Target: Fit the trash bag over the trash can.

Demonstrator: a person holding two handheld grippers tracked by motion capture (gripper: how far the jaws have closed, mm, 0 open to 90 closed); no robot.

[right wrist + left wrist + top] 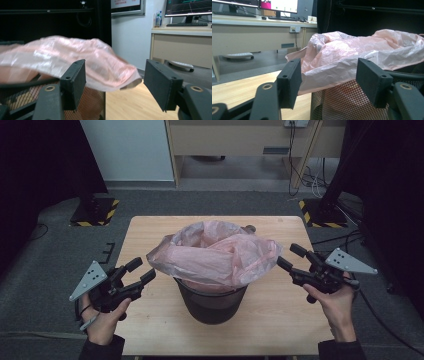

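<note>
Pink bag (215,255) draped over bin (212,302), frame centre; left gripper (142,270) and right gripper (291,257) flanking, jaws wide, empty.

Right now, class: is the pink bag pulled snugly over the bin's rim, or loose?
Loose. The pink bag billows crumpled above the mesh bin, its edges flaring outward; neither gripper holds it.

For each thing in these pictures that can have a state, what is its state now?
pink plastic bag: draped loosely over the bin's rim, crumpled, spread out at both sides, not held.
mesh bin: upright on the table, lined with the bag.
left gripper: jaws open, beside the bag, holding nothing.
right gripper: jaws open, beside the bag, holding nothing.
</note>
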